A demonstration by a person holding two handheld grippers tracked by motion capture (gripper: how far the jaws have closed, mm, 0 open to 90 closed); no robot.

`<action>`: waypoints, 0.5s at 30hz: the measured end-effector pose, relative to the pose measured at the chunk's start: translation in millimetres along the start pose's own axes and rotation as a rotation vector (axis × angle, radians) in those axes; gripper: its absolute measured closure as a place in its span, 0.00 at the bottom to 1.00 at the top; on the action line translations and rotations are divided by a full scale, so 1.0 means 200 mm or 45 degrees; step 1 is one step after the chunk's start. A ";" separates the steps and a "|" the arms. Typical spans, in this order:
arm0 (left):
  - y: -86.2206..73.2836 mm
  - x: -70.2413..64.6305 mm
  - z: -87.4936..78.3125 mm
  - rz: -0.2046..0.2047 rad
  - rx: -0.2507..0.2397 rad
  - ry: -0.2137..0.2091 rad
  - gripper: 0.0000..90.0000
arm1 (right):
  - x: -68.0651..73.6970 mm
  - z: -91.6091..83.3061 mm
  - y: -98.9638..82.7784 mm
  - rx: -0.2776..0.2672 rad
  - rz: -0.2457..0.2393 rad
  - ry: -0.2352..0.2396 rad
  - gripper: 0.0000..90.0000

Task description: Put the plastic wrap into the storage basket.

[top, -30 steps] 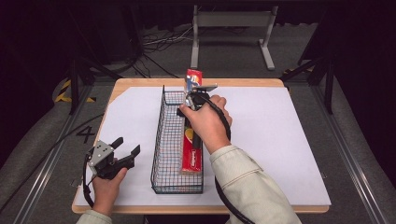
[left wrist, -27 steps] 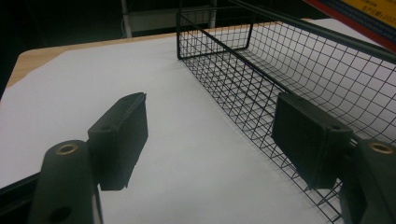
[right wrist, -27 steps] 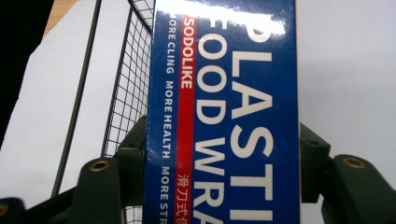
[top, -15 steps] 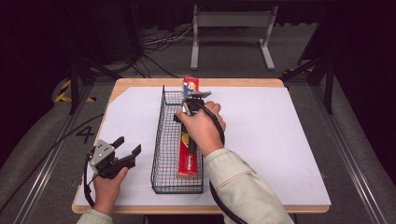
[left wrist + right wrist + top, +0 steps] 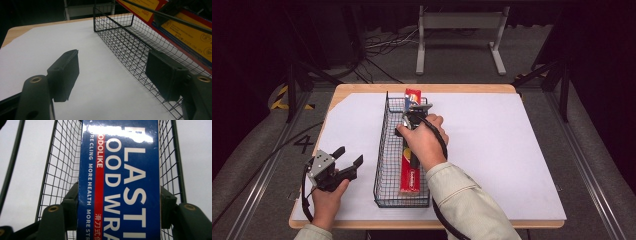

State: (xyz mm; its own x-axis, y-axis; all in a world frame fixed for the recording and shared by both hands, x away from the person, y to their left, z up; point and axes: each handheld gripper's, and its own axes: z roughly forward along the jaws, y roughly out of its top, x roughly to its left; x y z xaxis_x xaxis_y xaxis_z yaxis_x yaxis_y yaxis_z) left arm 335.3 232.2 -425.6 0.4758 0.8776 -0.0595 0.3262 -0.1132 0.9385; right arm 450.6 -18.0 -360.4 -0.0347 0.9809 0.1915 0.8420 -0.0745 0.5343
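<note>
A long box of plastic food wrap (image 5: 411, 172), red and yellow on one face and blue on another (image 5: 120, 182), lies lengthwise in a black wire basket (image 5: 384, 150). Its far end (image 5: 412, 95) sticks up over the basket's far wall. My right gripper (image 5: 416, 112) is shut on the box's far part, one jaw on each long side (image 5: 119, 202). My left gripper (image 5: 349, 155) stands open and holds nothing, just left of the basket near the table's front edge. From the left gripper view (image 5: 112, 72) the basket's mesh (image 5: 125, 42) and the tilted box (image 5: 190, 32) are to the right.
White paper (image 5: 512, 150) covers the wooden table (image 5: 362, 90). The basket runs front to back in the middle-left. A metal stand (image 5: 459, 35) and cables lie on the floor beyond the table.
My right gripper has drawn the box toward the near side and lowered it, so its far end sits lower over the basket. The left gripper has stayed put.
</note>
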 end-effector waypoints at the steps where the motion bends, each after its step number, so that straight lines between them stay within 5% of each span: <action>1: 0.00 0.00 0.00 -0.001 0.001 0.000 0.30 | 0.00 0.01 0.00 0.006 -0.003 -0.005 0.43; 15: 0.00 0.00 0.00 0.001 0.005 0.004 0.31 | 0.01 0.08 -0.04 0.069 -0.009 -0.038 0.43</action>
State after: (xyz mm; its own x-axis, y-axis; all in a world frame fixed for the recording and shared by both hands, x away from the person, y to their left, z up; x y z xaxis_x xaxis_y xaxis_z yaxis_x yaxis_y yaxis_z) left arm 335.6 232.0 -425.8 0.4738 0.8787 -0.0576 0.3290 -0.1159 0.9372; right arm 451.4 -11.9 -377.0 -0.0256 0.9863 0.1627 0.8699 -0.0582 0.4898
